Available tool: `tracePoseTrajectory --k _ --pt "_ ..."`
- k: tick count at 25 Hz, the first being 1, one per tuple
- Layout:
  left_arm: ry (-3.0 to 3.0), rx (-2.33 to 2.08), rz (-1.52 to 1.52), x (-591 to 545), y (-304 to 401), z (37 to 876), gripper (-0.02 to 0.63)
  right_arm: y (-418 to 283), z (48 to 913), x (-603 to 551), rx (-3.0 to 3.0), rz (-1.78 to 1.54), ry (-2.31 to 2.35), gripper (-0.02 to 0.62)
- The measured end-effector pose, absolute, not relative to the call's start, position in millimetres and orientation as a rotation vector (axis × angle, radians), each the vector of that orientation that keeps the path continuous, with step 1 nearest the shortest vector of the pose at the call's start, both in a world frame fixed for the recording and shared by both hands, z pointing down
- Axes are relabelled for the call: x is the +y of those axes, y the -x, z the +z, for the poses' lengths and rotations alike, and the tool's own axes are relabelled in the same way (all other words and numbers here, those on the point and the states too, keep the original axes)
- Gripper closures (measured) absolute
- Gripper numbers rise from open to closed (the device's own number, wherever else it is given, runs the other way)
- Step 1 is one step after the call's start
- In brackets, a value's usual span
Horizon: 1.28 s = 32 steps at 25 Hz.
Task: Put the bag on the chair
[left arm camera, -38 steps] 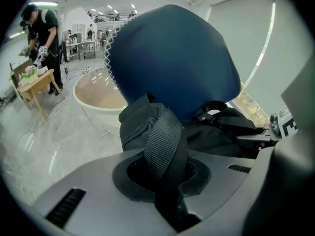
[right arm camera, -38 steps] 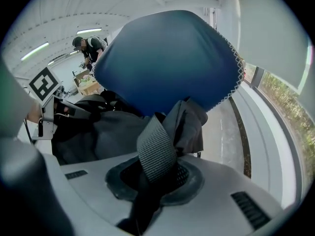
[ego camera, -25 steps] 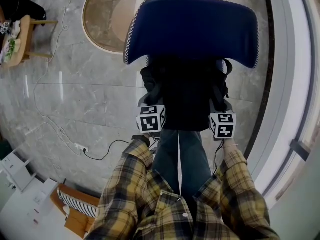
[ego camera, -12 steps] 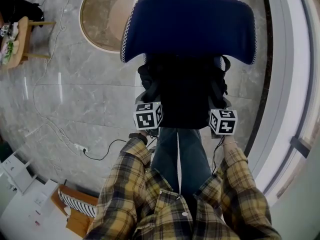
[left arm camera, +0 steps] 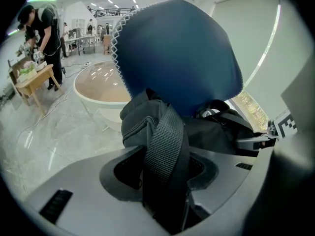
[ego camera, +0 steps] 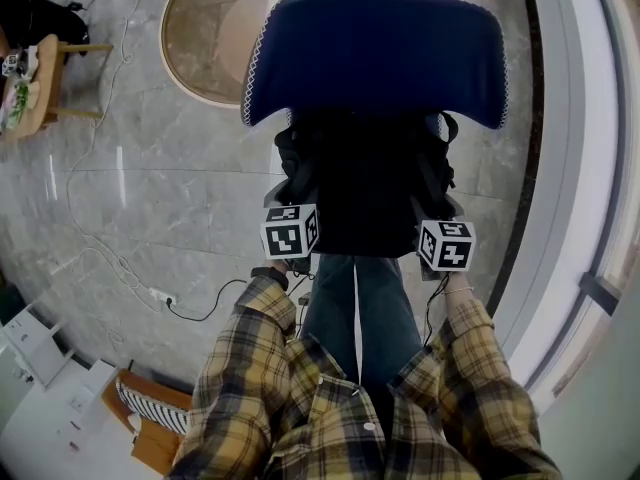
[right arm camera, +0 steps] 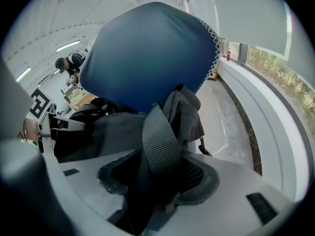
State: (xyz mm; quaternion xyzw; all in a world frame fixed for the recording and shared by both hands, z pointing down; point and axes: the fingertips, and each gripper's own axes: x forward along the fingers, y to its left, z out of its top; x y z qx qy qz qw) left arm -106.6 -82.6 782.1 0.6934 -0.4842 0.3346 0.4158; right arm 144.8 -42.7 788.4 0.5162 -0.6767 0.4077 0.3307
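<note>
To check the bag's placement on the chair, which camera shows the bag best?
Head view: most of the bag shows, sitting on the chair below the backrest. Each gripper view shows only a strap and one side of it.

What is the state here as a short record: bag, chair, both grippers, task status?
bag: black, sitting on the chair, against its blue backrest
left gripper: jaws just opened; a strap lies between them, not pinched
right gripper: jaws just opened; the other strap lies between them, not pinched
status: bag appears placed; grippers not yet pulled clear of the straps
</note>
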Motion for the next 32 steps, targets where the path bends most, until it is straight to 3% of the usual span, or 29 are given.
tracePoseTrajectory --k 4,13,32 --pt "-1.764 -1.203 0.854 -80 107 774 0.382 -146 785 -41 -1.754 1.051 -1.343 0.382" --pt "-1.771 -1.215 0.856 -86 112 747 0.374 -149 765 -46 -1.739 1.047 -1.380 0.325" --pt "-1.886 -1.261 0.696 -115 96 625 0.373 -148 633 -88 -1.885 0.914 -1.482 0.322"
